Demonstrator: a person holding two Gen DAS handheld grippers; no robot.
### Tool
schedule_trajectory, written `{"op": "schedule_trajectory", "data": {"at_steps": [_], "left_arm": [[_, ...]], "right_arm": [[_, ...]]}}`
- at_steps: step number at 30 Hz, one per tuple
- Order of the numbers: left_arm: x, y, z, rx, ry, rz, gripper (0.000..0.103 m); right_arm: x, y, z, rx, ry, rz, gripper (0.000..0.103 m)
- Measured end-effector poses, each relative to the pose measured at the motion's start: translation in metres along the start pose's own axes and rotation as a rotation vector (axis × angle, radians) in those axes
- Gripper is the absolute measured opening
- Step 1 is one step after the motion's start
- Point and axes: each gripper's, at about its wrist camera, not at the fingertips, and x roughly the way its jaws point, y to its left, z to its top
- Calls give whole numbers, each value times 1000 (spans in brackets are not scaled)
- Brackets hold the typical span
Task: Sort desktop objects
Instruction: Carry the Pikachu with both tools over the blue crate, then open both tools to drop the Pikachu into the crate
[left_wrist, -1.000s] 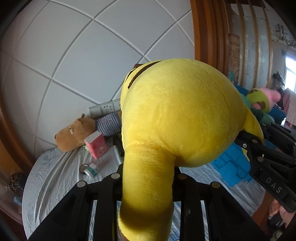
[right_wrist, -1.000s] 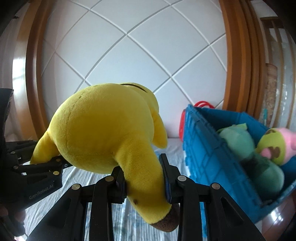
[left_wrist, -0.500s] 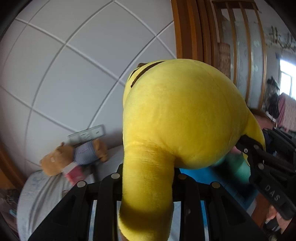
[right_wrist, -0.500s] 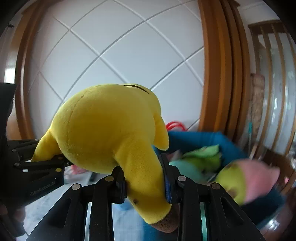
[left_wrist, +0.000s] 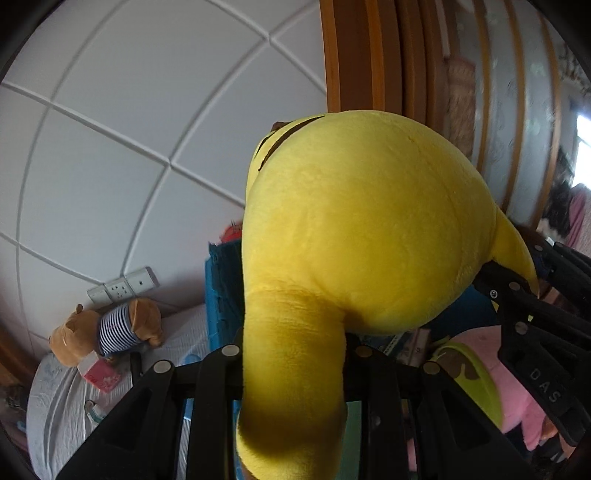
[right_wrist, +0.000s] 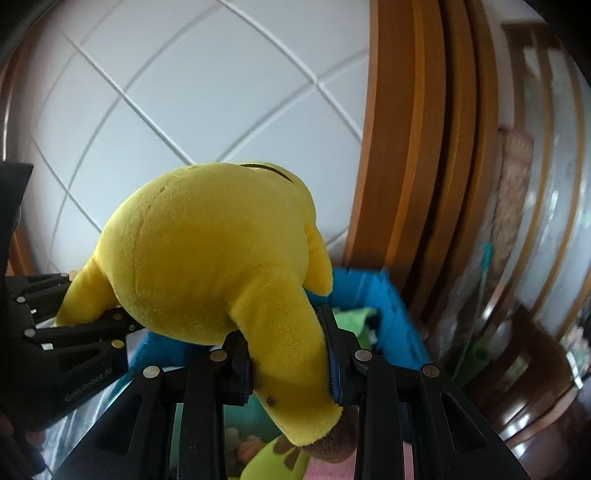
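Observation:
A big yellow plush toy (left_wrist: 362, 229) hangs in the air between both grippers. My left gripper (left_wrist: 295, 354) is shut on one long yellow limb of it. My right gripper (right_wrist: 290, 354) is shut on the other limb, whose brown tip sticks out below the fingers. In the right wrist view the yellow plush (right_wrist: 207, 251) hangs over the blue crate (right_wrist: 388, 306), and the left gripper (right_wrist: 110, 321) clamps its far limb. The right gripper (left_wrist: 513, 291) shows at the right edge of the left wrist view.
The blue crate (left_wrist: 221, 295) holds a pink and green plush (left_wrist: 480, 373) and a green plush (right_wrist: 351, 317). On the pale bedsheet (left_wrist: 55, 413) lie a brown bear in a striped shirt (left_wrist: 103, 332) and a pink box (left_wrist: 101, 374). A wooden frame (right_wrist: 413, 184) stands behind the crate.
Both grippers carried the yellow plush sideways from over the bed to above the blue crate. The bear and pink box slid towards the left edge of the view. Both grips held.

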Motion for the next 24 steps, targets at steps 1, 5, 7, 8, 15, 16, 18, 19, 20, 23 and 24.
{"op": "schedule_trajectory", "data": {"at_steps": [1, 5, 7, 8, 15, 16, 18, 19, 20, 23, 24], "left_arm": [[13, 1, 1, -3, 37, 1, 25], [56, 2, -2, -7, 155, 6, 25], [73, 1, -6, -6, 195, 6, 25], [81, 1, -9, -2, 217, 7, 25], [110, -9, -21, 50, 308, 43, 26], [111, -7, -21, 43, 317, 46, 28], [111, -4, -20, 31, 331, 50, 30], [110, -2, -21, 29, 333, 49, 30], [107, -1, -22, 31, 331, 49, 31], [95, 5, -28, 29, 315, 43, 40], [91, 8, -29, 24, 305, 37, 44]], "right_arm": [[11, -4, -1, 15, 28, 12, 29], [56, -15, -6, 52, 149, 15, 29], [73, -17, -12, 56, 197, 8, 29], [81, -17, -16, 61, 220, 9, 29], [108, -11, -43, 91, 344, -21, 33], [110, -10, -44, 87, 348, -30, 33], [111, -10, -43, 80, 356, -43, 35], [110, -9, -43, 77, 360, -54, 37], [106, -7, -42, 76, 361, -67, 42], [96, -8, -41, 93, 340, -79, 82], [90, -8, -40, 95, 329, -84, 101]]}}
